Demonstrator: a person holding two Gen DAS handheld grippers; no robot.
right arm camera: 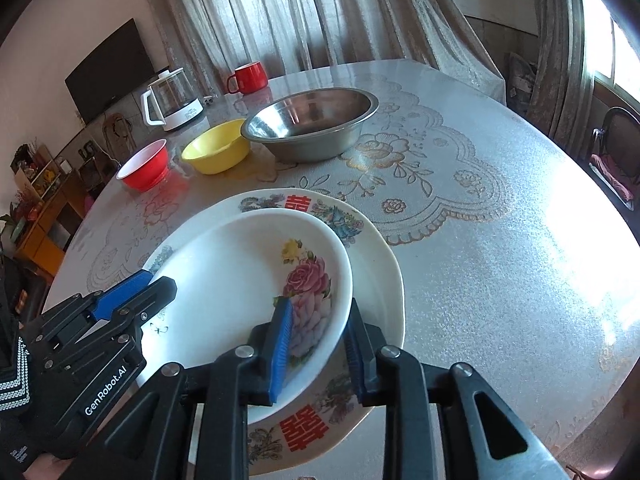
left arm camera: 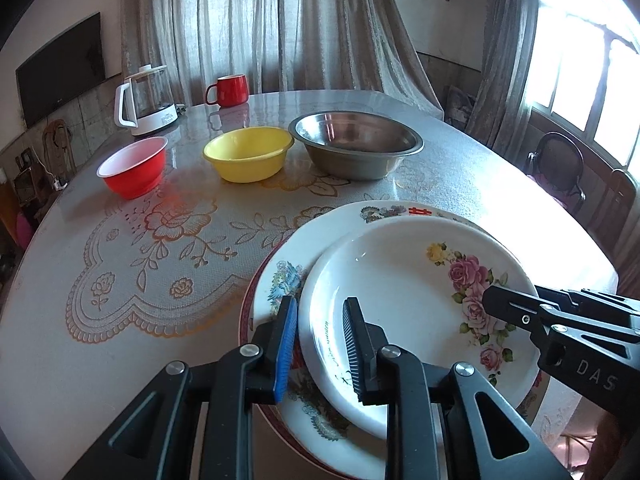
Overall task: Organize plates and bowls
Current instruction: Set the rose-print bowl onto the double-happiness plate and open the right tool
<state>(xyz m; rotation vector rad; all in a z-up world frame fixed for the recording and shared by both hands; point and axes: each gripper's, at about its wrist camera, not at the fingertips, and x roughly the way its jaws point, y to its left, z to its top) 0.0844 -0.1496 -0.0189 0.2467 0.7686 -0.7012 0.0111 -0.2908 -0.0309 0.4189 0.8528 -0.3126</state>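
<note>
now the rose plate [left arm camera: 400, 280] rests on the big plate [left arm camera: 352, 216]; its rim sits between the left gripper [left arm camera: 320, 344] and right gripper [right arm camera: 316, 344] fingers, both slightly spread, not pinching.

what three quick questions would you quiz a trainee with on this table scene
1. True or false: the rose plate lies on top of the larger plate.
2. The mug beside the kettle is: A red, B blue, C green.
3. Which bowl stands between the red bowl and the steel bowl?

Key: 1 true; 2 A; 3 the yellow bowl.
</note>
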